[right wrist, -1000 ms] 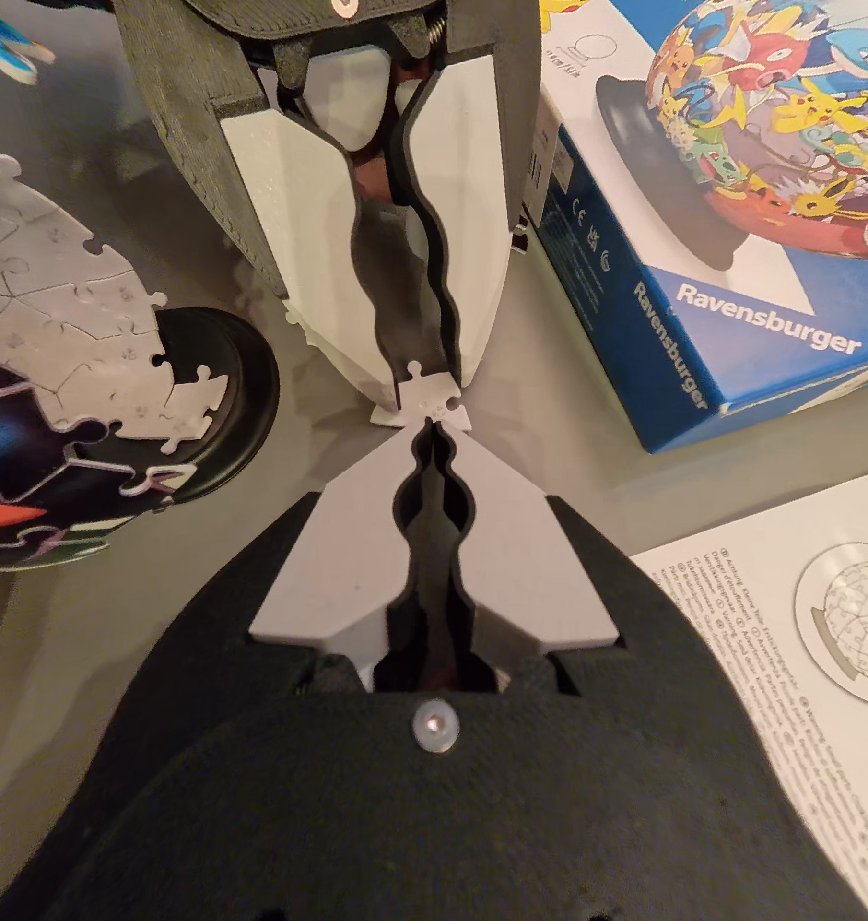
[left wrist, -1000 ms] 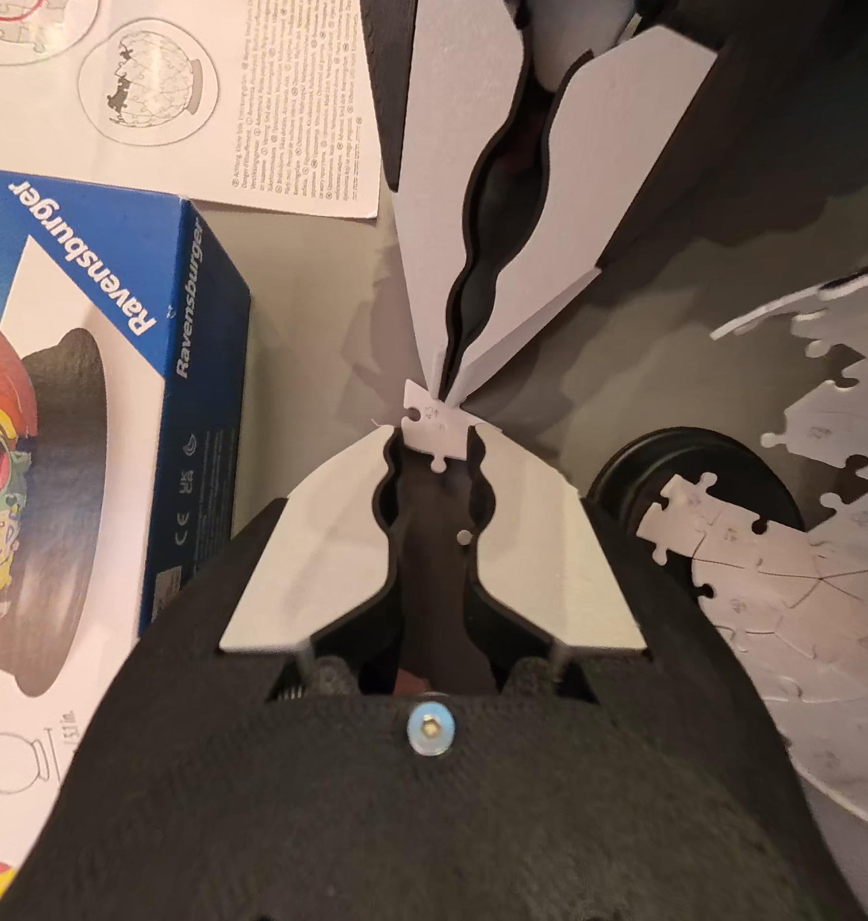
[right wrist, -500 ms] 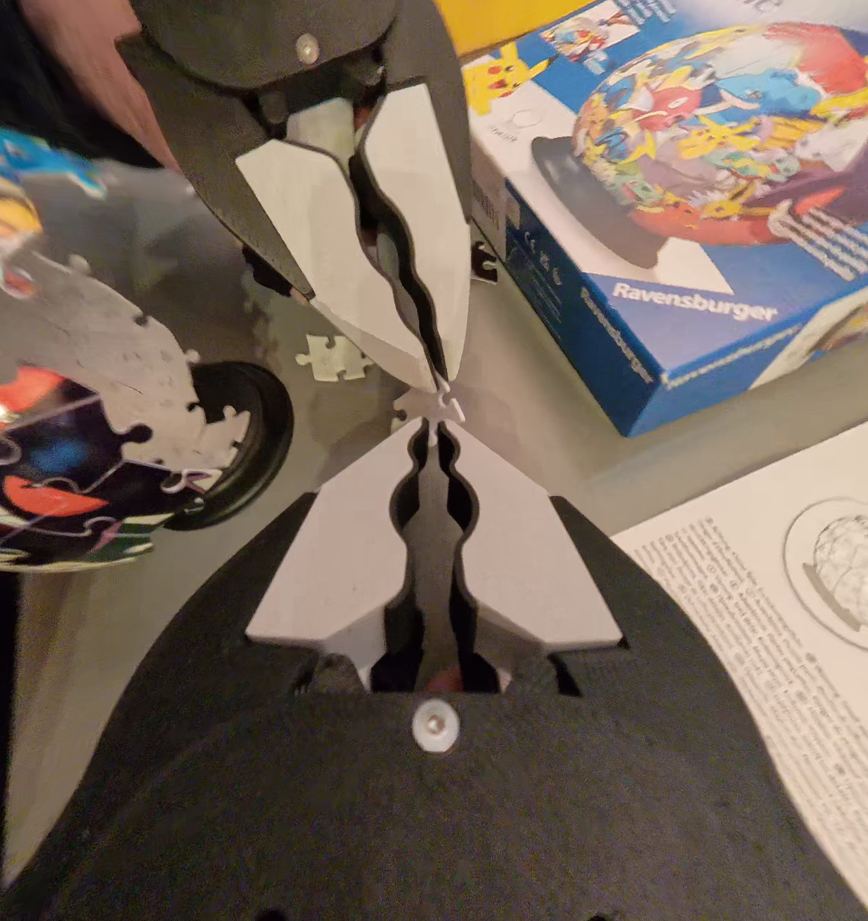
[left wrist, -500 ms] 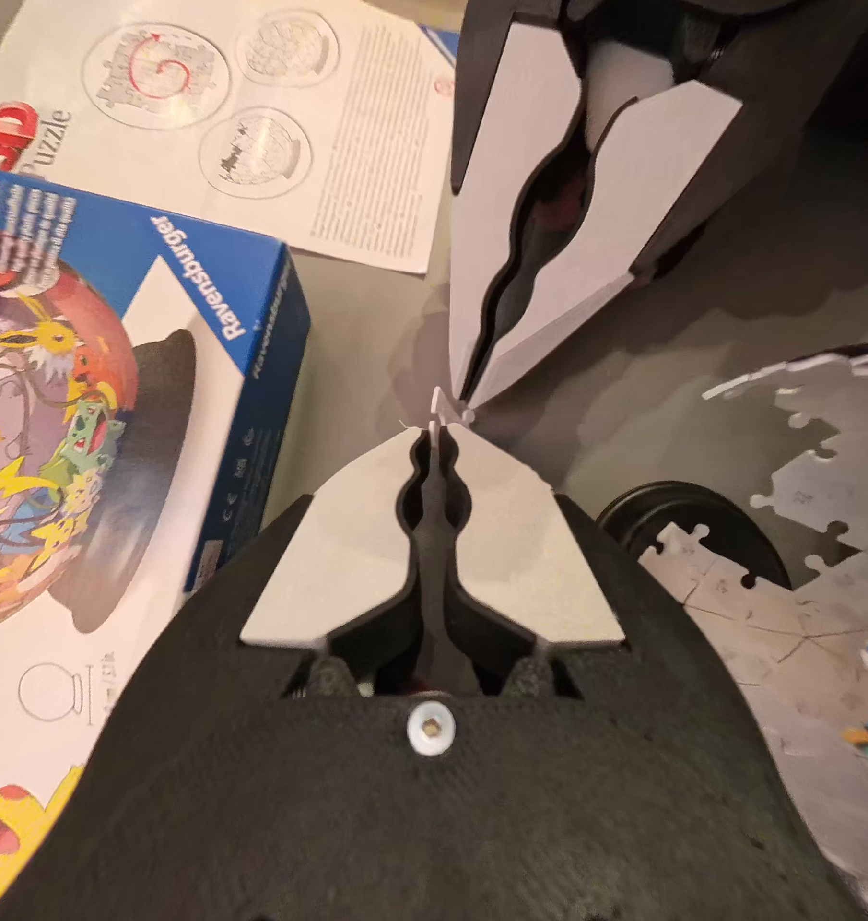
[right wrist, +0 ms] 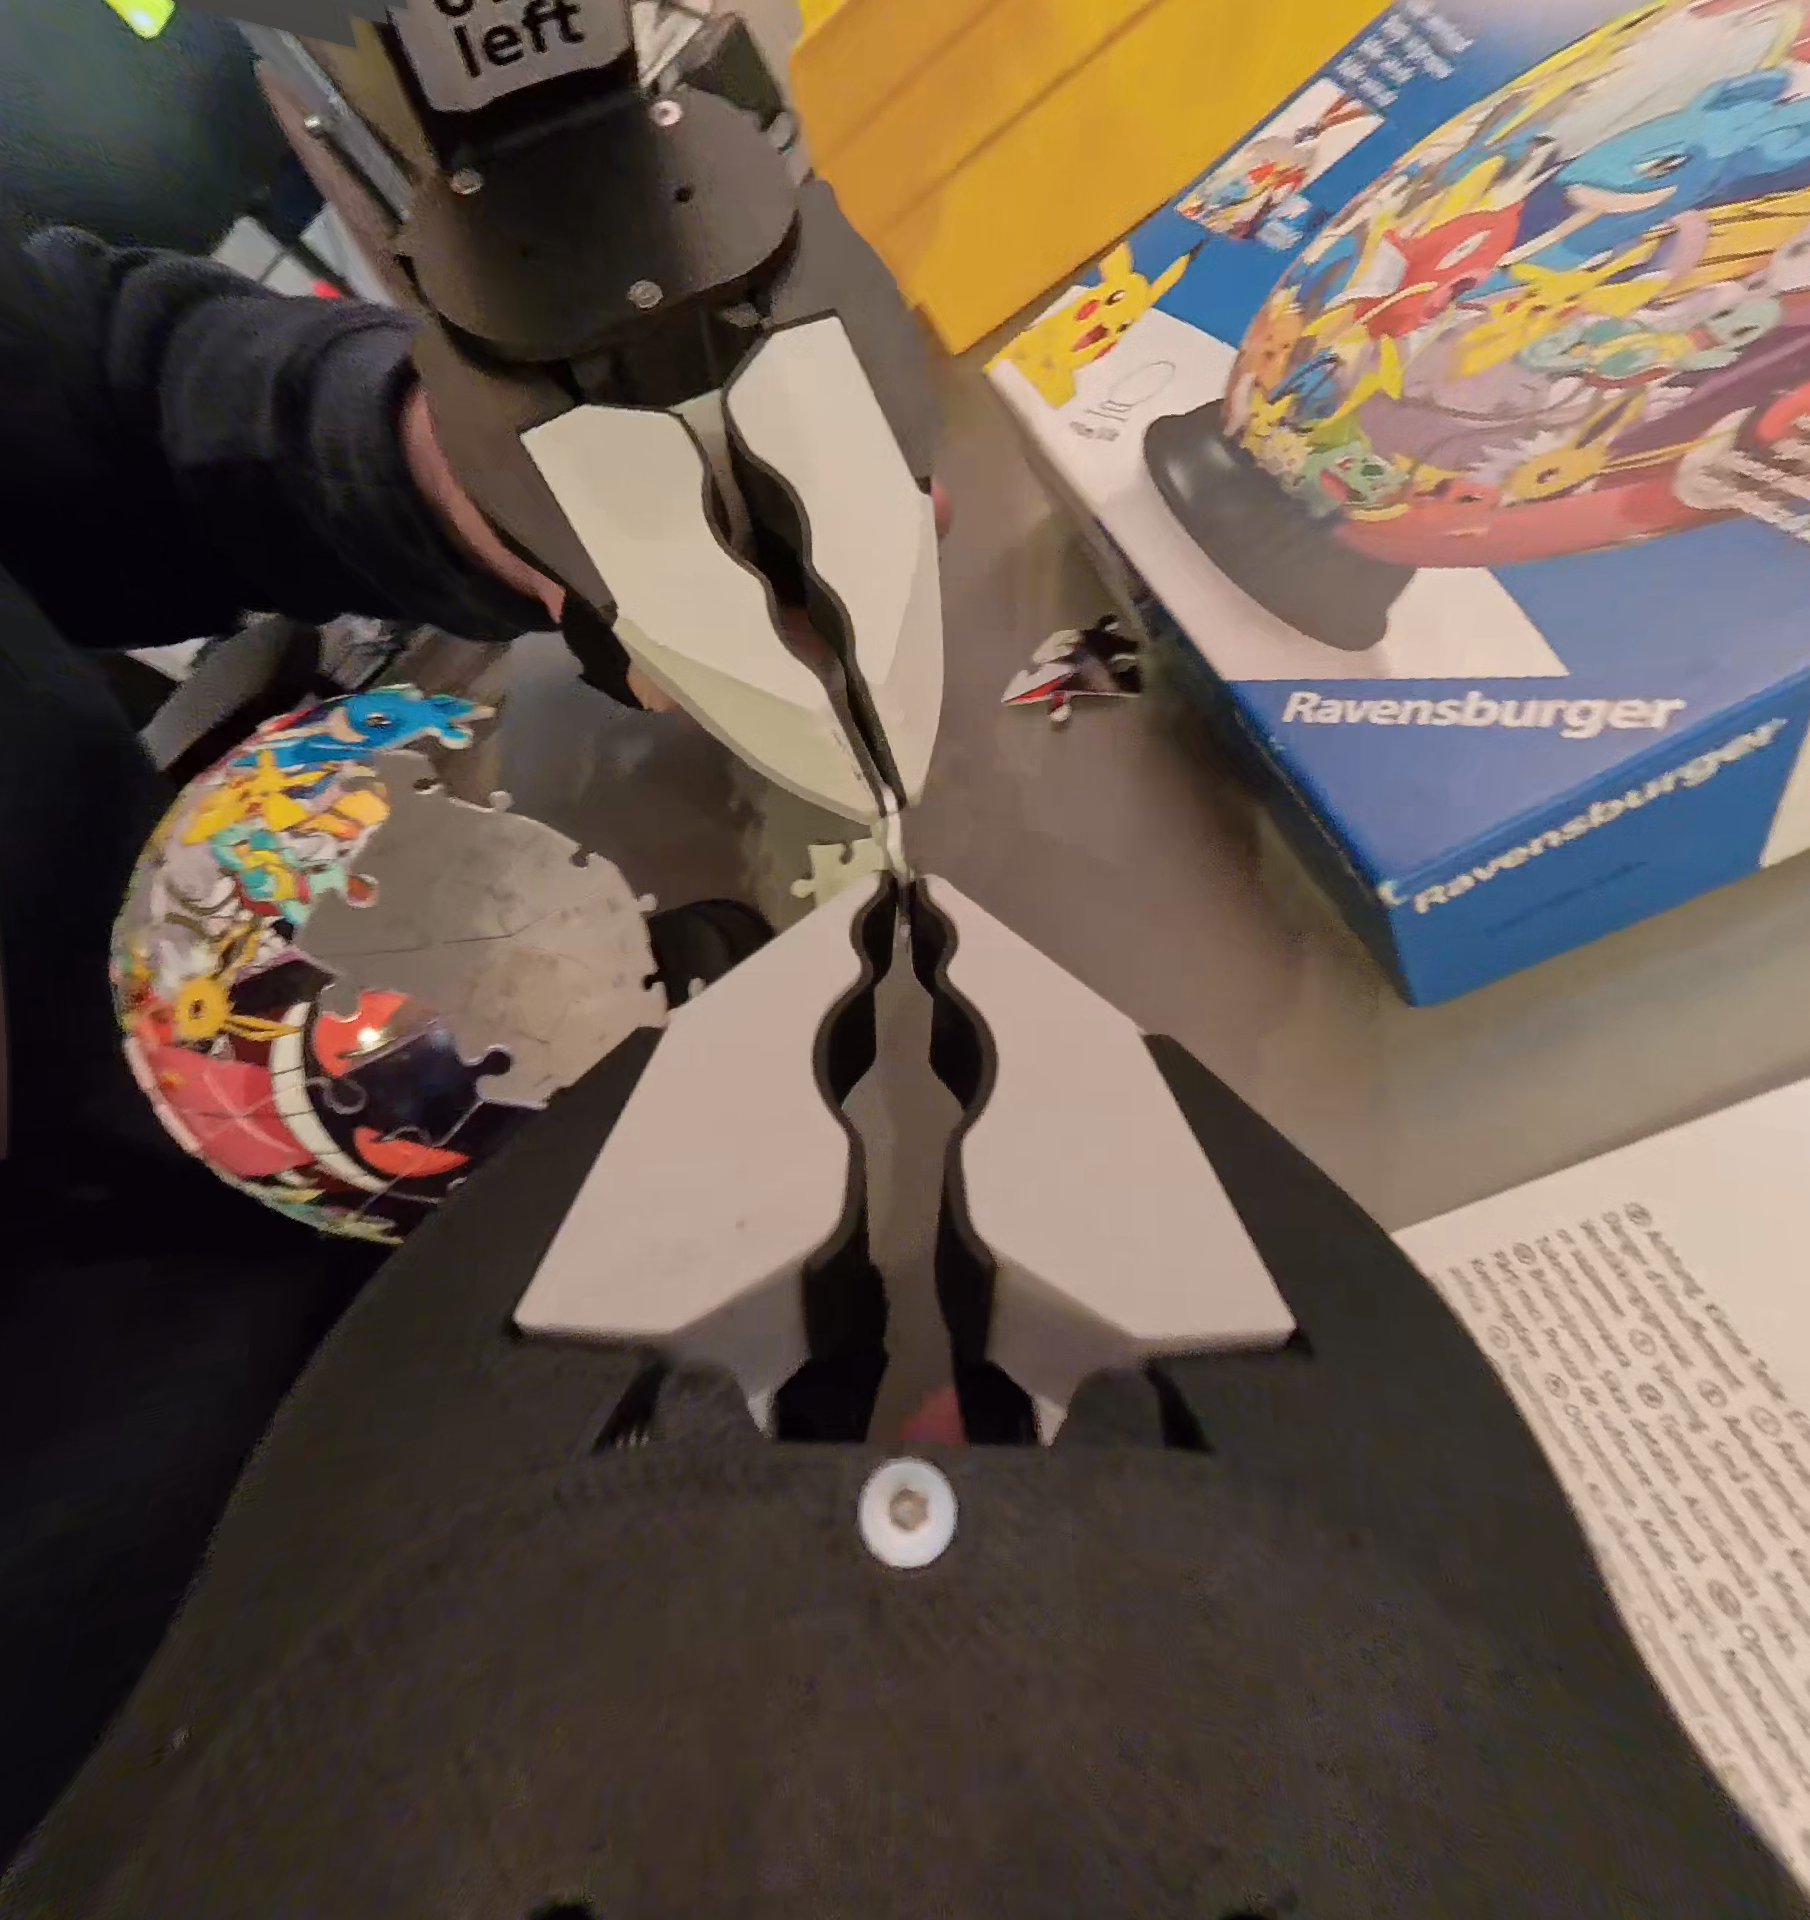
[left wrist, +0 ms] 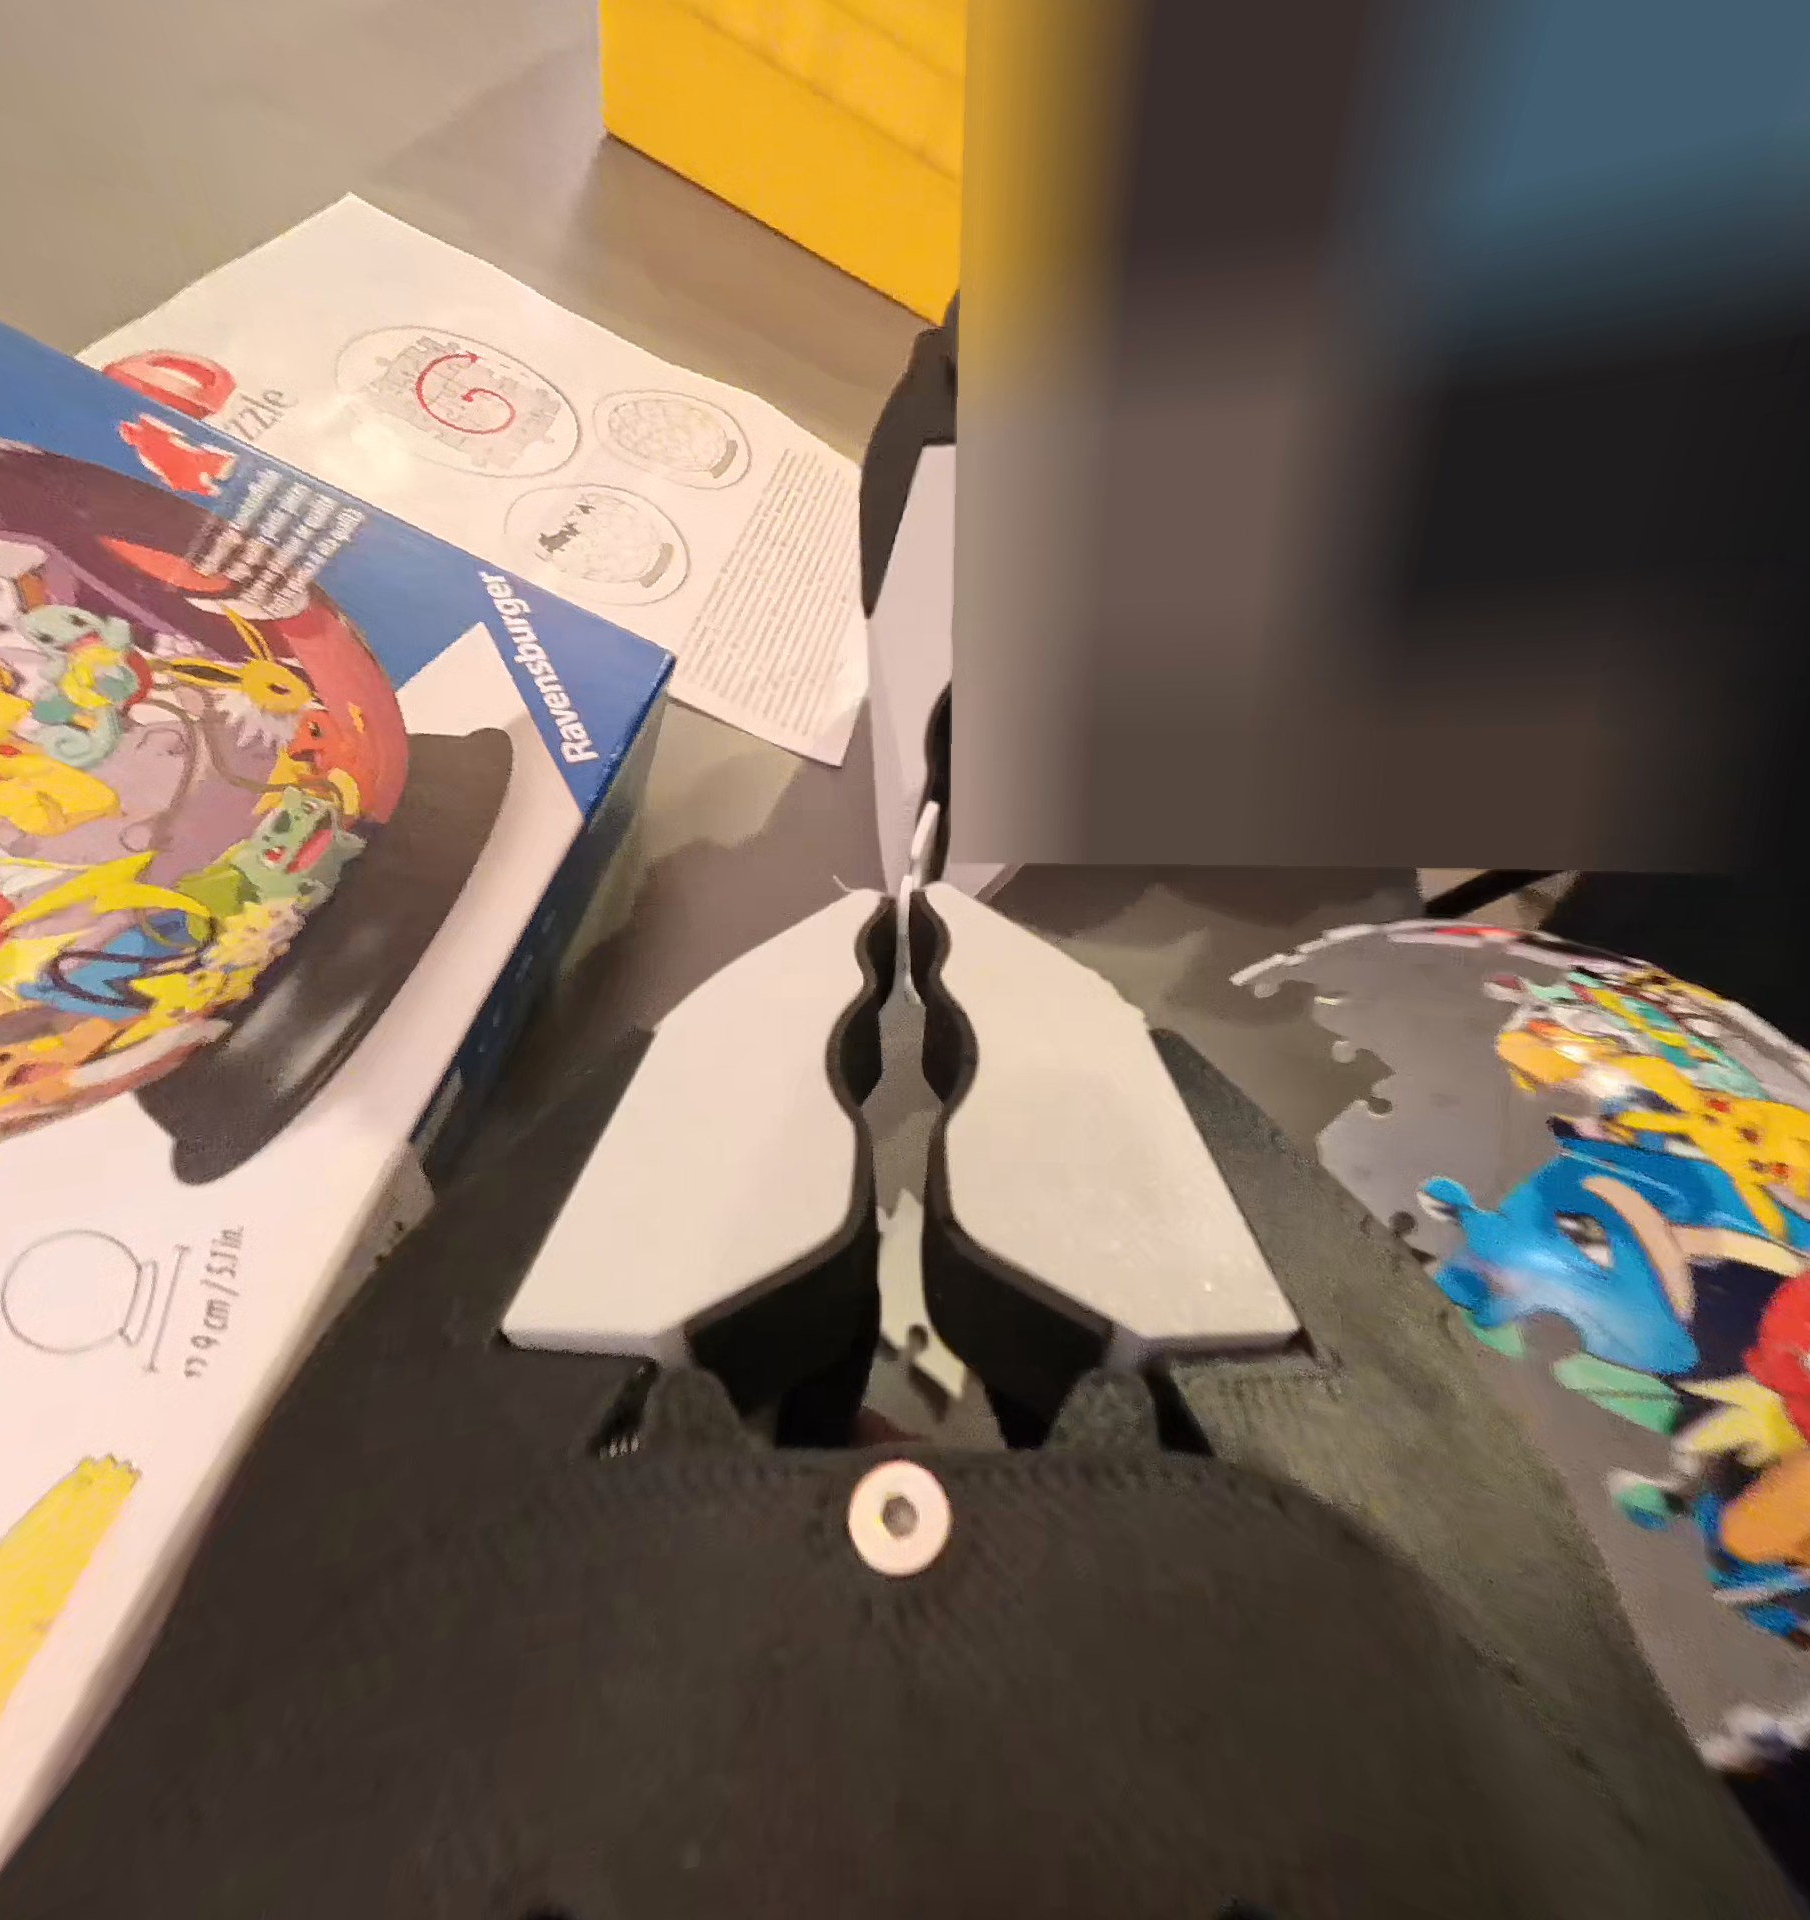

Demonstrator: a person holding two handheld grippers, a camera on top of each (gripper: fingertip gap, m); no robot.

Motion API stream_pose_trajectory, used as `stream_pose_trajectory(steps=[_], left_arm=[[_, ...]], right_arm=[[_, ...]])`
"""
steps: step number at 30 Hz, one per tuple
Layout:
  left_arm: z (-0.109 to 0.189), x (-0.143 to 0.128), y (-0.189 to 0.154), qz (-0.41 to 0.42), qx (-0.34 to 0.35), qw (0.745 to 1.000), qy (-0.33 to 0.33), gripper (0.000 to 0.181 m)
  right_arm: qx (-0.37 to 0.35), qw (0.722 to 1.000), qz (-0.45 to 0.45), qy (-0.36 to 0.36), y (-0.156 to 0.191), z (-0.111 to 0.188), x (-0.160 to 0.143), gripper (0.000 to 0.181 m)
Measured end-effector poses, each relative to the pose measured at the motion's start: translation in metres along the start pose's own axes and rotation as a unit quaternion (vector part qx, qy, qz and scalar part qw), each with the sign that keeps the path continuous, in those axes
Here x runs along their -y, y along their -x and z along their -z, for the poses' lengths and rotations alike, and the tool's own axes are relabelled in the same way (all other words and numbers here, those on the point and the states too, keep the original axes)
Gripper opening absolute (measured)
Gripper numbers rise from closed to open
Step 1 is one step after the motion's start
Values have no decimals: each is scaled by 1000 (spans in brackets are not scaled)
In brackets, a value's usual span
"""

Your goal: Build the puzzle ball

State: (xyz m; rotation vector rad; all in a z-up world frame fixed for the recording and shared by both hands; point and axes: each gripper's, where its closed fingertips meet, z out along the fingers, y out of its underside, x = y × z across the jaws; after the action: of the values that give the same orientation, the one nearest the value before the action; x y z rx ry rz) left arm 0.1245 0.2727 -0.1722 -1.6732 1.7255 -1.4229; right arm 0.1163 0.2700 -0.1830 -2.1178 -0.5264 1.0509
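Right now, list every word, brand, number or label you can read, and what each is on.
I don't copy out writing; these things bear it.
Blue puzzle box: white brand lettering on its side and top edge.
Same box, white panel: small size marking beside a ball sketch.
Instruction sheet: fine print, too small to read.
Left gripper: black-on-white label on its body.

A smooth grey-beige desk [right wrist: 1140, 935] is seen under warm, dim light, faintly glossy; a yellow box-like block [left wrist: 776, 135] is set at its far edge.
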Motion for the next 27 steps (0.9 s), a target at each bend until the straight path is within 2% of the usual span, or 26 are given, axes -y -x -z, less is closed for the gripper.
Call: stream_pose_trajectory(steps=[1, 4, 8, 15, 20, 23, 27], left_arm=[[2, -1, -3, 8, -8, 1000, 2, 2], [7, -8, -12, 9, -33, 999, 25, 4], [13, -24, -14, -1, -32, 998, 60, 10], [19, -51, -20, -37, -31, 992, 120, 22], [31, -53, -17, -14, -15, 994, 105, 24], [51, -50, -14, -1, 11, 996, 84, 28], [87, -52, -14, 35, 57, 997, 49, 45]], right_arm=[[12, 1000, 0, 7, 3, 0, 0, 0], [42, 998, 13, 49, 14, -3, -6, 0], [68, 991, 28, 115, 20, -9, -24, 0], [136, 976, -28, 168, 31, -16, -46, 1], [141, 974, -40, 175, 32, -17, -55, 0], [133, 975, -46, 171, 34, -16, -58, 0], [118, 981, -64, 143, 32, -11, -56, 0]])
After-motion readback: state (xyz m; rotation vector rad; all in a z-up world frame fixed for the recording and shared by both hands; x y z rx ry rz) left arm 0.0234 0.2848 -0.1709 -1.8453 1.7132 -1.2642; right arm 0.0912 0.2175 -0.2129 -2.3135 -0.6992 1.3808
